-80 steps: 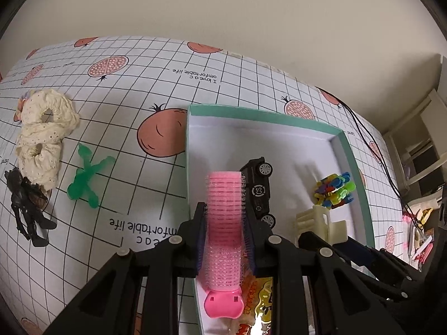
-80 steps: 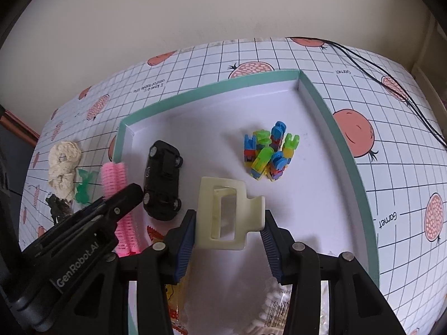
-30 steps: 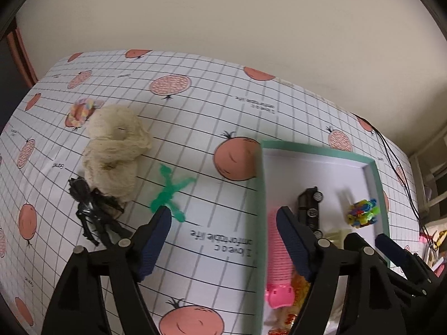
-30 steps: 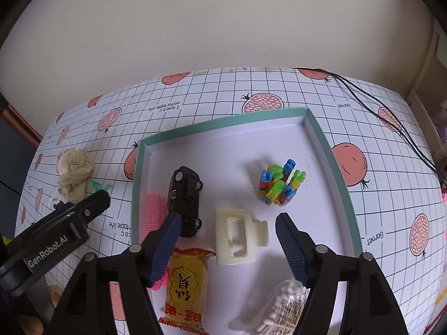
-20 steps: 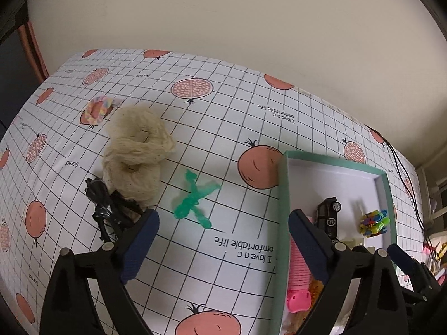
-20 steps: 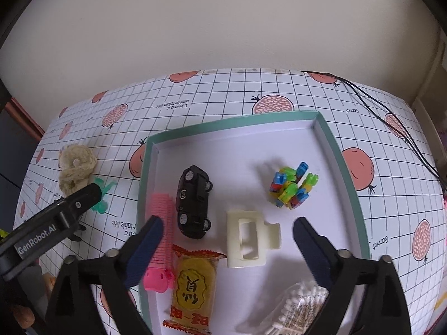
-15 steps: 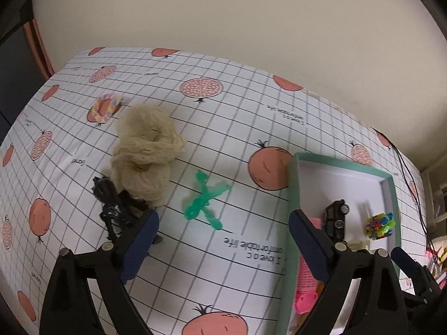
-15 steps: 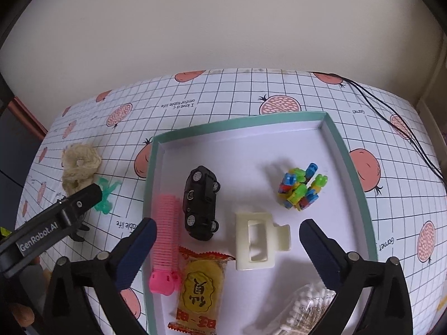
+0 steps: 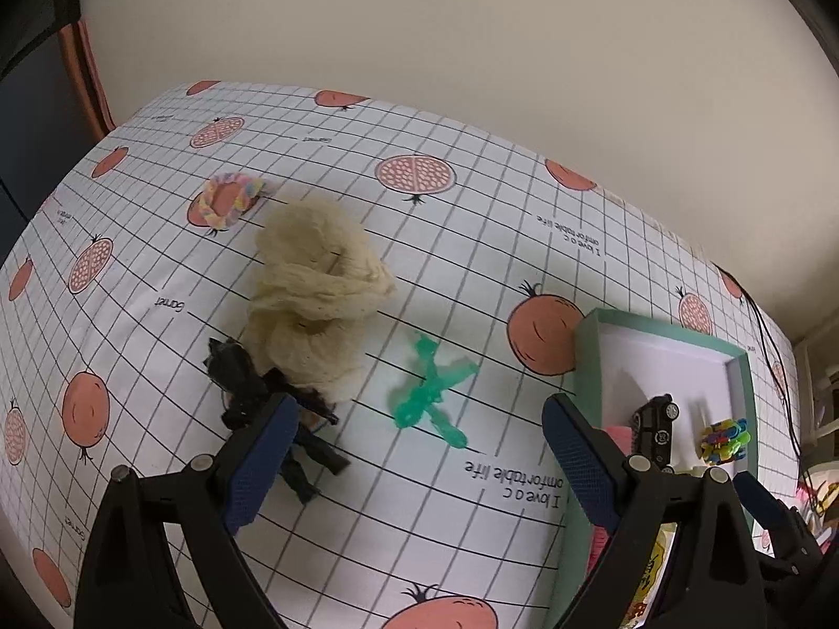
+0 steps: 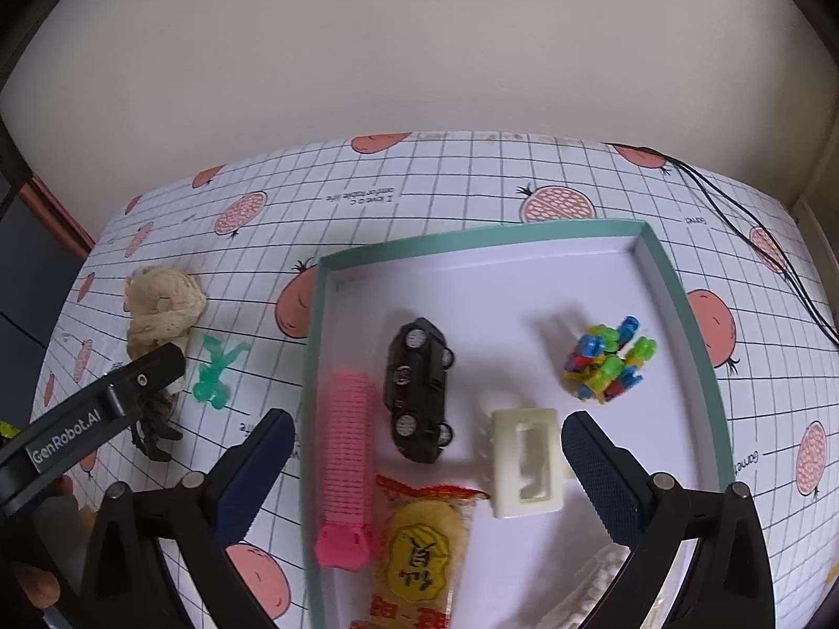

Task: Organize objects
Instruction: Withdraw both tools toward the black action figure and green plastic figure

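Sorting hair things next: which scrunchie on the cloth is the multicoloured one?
The small pastel scrunchie, lying alone at the far side on a printed pomegranate. The cream scrunchies are bigger, plain and bunched beside the black figure.

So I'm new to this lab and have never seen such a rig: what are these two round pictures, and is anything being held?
There is no robot here. A person holds a two-finger claw in each hand, and a fisheye camera on each claw looks forward along its fingers, hence the round pictures.

The left claw hangs open and empty above a checked tablecloth on which lie a cream scrunchie, a green figure, a black toy and a small pastel scrunchie.

The right claw, also open and empty, looks down into a green-rimmed tray holding a black car, a pink curler, a cream hair clip, colourful blocks and a snack packet.
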`<action>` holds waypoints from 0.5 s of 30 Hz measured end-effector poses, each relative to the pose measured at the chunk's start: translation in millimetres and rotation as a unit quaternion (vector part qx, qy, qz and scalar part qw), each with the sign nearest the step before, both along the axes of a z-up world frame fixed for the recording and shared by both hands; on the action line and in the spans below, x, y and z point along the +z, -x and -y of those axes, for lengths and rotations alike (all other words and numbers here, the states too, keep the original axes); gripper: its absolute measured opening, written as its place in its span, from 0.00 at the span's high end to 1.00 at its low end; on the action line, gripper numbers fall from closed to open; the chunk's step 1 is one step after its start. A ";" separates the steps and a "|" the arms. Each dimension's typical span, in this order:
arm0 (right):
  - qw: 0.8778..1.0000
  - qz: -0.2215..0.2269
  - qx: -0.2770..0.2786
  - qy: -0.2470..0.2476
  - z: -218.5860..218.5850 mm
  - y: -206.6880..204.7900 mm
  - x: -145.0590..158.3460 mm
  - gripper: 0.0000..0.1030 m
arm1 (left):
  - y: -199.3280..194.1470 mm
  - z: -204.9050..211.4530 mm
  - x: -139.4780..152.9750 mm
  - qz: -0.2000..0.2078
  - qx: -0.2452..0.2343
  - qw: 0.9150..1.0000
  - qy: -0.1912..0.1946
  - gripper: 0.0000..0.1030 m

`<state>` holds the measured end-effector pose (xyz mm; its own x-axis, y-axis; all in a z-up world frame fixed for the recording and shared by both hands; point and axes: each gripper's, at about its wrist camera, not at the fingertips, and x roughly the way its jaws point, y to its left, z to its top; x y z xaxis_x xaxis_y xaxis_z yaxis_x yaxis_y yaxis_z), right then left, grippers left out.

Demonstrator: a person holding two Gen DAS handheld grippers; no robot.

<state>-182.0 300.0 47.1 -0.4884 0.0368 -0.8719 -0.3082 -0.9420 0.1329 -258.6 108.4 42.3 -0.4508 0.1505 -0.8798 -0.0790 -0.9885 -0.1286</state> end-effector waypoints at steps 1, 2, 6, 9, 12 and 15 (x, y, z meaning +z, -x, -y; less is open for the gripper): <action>1.000 -0.001 0.003 0.001 2.5 1.1 0.3 0.00 | 0.8 3.3 0.3 0.000 0.002 1.000 -0.001 0.08; 1.000 -0.003 0.005 0.003 5.0 2.0 0.7 0.00 | 1.9 7.3 0.7 0.000 0.004 1.000 -0.002 0.08; 1.000 -0.010 0.020 0.004 20.2 8.3 2.1 0.00 | 6.1 25.5 2.1 -0.002 0.016 1.000 -0.012 0.08; 0.999 -0.016 0.034 0.006 34.0 13.7 4.2 0.00 | 10.7 42.2 2.4 -0.005 0.031 0.999 -0.018 0.08; 0.999 -0.019 0.048 0.004 49.1 20.0 4.9 0.00 | 14.7 60.5 2.0 -0.011 0.046 0.999 -0.023 0.08; 0.998 -0.022 0.060 0.005 63.0 25.7 3.9 0.00 | 19.3 79.4 0.7 -0.009 0.060 0.998 -0.030 0.08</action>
